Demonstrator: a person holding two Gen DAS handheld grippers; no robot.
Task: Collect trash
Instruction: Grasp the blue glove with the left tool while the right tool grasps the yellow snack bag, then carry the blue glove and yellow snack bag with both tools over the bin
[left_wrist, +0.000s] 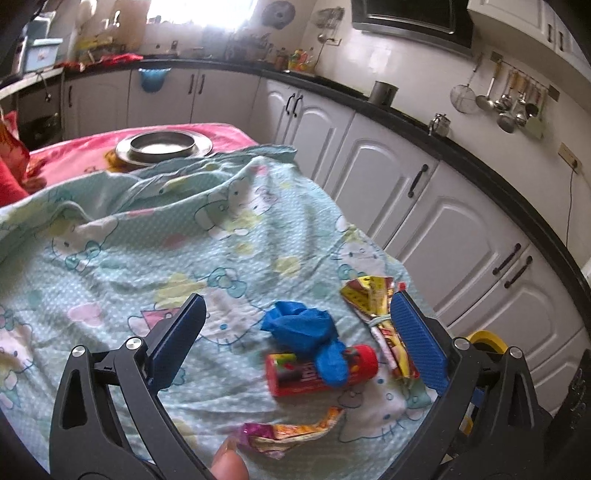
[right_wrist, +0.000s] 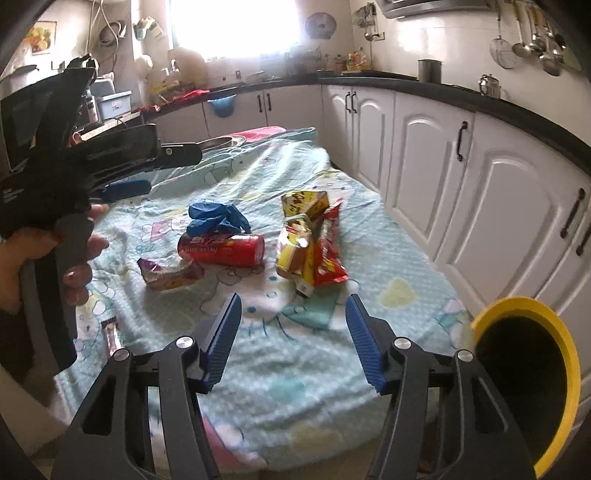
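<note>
A: We see the left gripper (left_wrist: 295, 339) jaws wide, nothing pinched; blue glove (left_wrist: 303, 332) and red can (left_wrist: 321, 369) lie between them on the table cloth (left_wrist: 184, 240)

B: Right gripper (right_wrist: 291, 339) jaws apart too, empty, over bare cloth near the table's front edge

A: Trash sits mid-table: glove touching the can, purple wrapper (right_wrist: 166, 273) just beside it, yellow and red packets (right_wrist: 310, 243) toward the right edge

B: Yellow-rimmed bin (right_wrist: 524, 376) stands off the table's front right corner
</note>
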